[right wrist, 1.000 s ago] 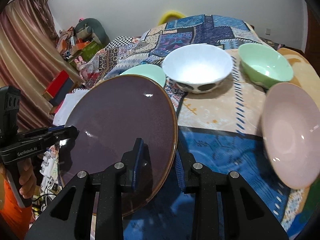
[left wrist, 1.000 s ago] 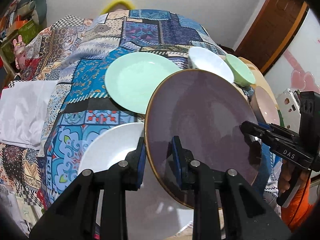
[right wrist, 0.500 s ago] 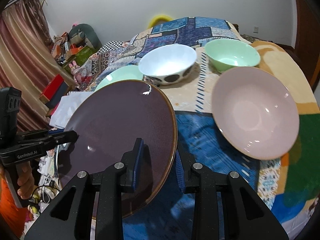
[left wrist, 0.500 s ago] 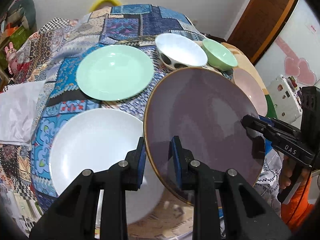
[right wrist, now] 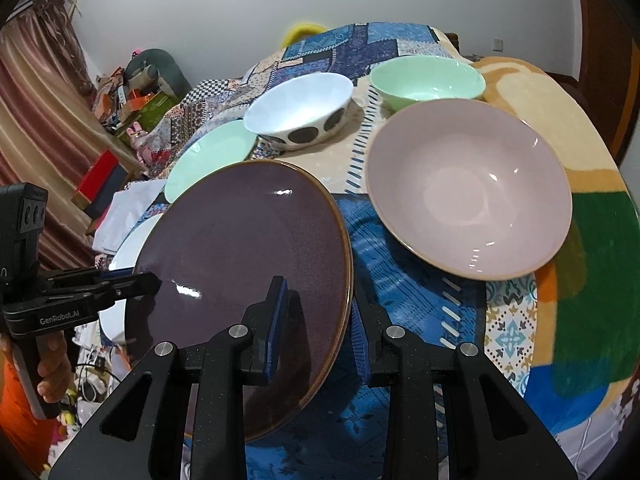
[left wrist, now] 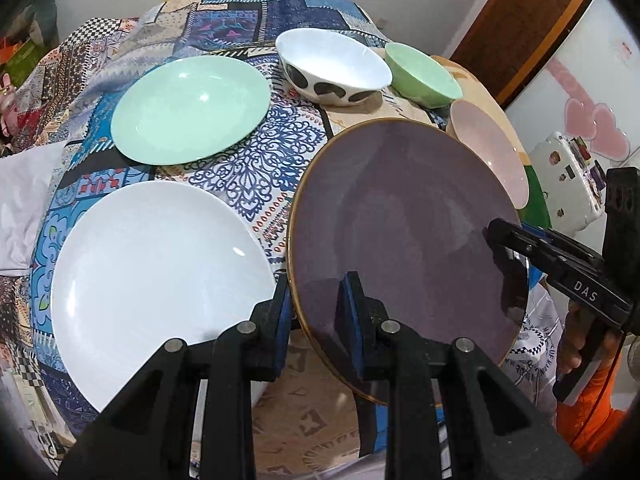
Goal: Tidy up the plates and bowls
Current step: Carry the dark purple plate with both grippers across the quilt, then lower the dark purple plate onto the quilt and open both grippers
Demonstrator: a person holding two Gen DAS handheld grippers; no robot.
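Note:
A dark purple plate (left wrist: 400, 232) with a gold rim is held in the air above the table, tilted, by both grippers at opposite edges. My left gripper (left wrist: 316, 304) is shut on its near-left rim. My right gripper (right wrist: 316, 312) is shut on its right rim and shows in the left wrist view (left wrist: 504, 240). On the patchwork cloth lie a white plate (left wrist: 152, 280), a mint green plate (left wrist: 188, 108), a white bowl with black spots (left wrist: 332, 64), a green bowl (left wrist: 424, 76) and a pink bowl (right wrist: 468, 196).
The round table (right wrist: 580, 240) is covered by a patchwork cloth and drops off at its near edge. A white cloth (left wrist: 20, 196) lies at the left. Clutter and a curtain (right wrist: 36, 128) stand beyond the table's left side. A door (left wrist: 528, 20) is at the right.
Both grippers with the purple plate have pulled back toward the table's near edge and risen. More of the white plate and the pink bowl has come into view.

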